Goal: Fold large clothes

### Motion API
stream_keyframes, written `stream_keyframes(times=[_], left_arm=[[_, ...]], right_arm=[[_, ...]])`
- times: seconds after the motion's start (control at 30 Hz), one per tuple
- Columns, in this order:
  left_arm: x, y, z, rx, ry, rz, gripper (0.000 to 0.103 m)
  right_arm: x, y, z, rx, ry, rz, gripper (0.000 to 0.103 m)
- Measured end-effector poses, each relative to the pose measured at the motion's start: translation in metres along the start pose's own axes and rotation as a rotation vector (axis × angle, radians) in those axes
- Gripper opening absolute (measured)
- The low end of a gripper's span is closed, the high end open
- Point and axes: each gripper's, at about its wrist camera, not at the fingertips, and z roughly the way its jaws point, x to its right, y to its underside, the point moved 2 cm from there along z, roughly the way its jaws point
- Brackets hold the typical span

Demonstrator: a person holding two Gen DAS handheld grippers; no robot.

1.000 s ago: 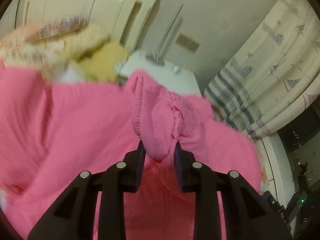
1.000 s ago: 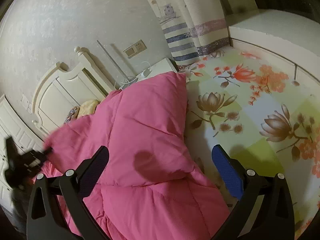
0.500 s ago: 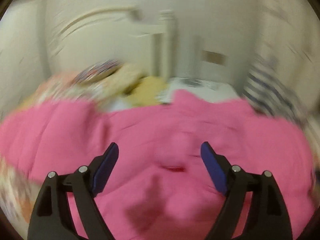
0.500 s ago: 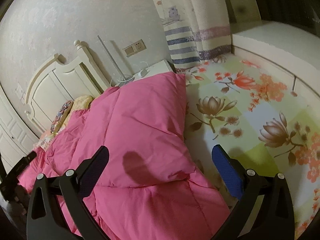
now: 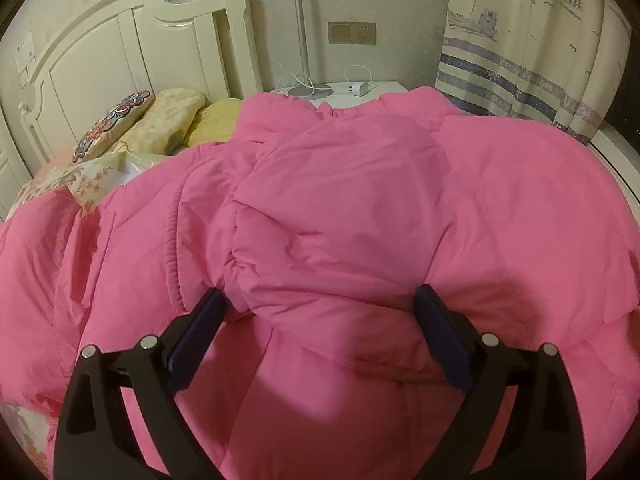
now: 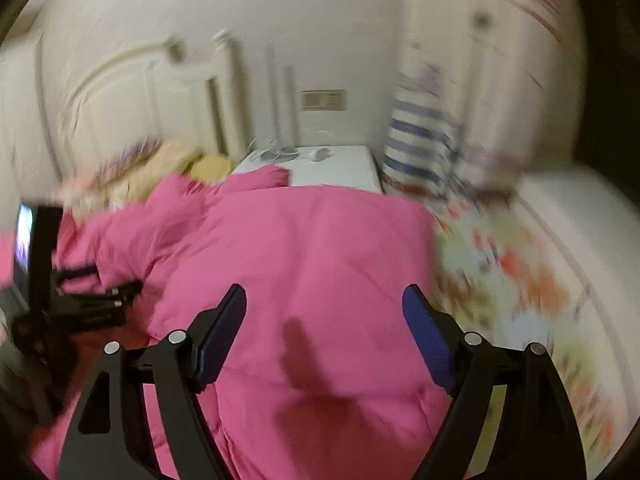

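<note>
While the left wrist view is sharp, the right wrist view is smeared, so the two give different things. Farthest left in the sharp view stands a cream headboard [image 5: 120, 52], with pillows [image 5: 160, 120] heaped at its foot. A pink padded coat [image 5: 340, 208] lies spread over the bed and fills most of that picture, one elastic-edged fold running down its left part. The left hand-held gripper [image 5: 320, 320] has its jaws wide and opening; a puffy bulge of the coat sits between the blue pads [image 5: 196, 336], and whether the fabric brushes them cannot be told. Behind the coat a white bedside surface [image 5: 384, 90] carries a lamp base and a charger with its cable, below a wall socket [image 5: 352, 33]. A curtain [image 5: 520, 60] printed with boats and stripes hangs at the right.

Only the right wrist view shows the left hand-held gripper from outside, a dark frame at the coat's left edge, and the flowered sheet [image 6: 512, 280] lying bare to the coat's right. The right hand-held gripper [image 6: 324, 336] hangs above the coat with jaws apart and closing, nothing pinched between them, its shadow on the fabric.
</note>
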Motion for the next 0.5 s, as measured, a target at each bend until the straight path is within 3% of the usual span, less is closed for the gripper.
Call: stream_keyframes(times=[0.07,0.13,0.23,0.43,0.5], left_arm=[[-0.003,0.000,0.000,0.000,0.012,-0.010,0.096],[0.003,0.000,-0.001,0.002,0.023,-0.016,0.098],[0.002,0.000,0.000,-0.001,0.030,-0.019,0.098],[-0.001,-0.001,0.001,-0.005,0.057,-0.036,0.099],[-0.001,-0.001,0.002,-0.006,0.065,-0.040,0.099]], right_arm=[[-0.013,-0.002,0.028,-0.080,0.037,-0.095,0.080],[-0.015,0.011,0.071,-0.221,0.073,-0.174,0.084],[-0.002,0.008,0.087,-0.290,0.025,-0.101,0.087],[0.005,-0.003,0.082,-0.345,-0.056,-0.093,0.089],[0.012,-0.027,0.064,-0.244,-0.061,-0.063,0.089]])
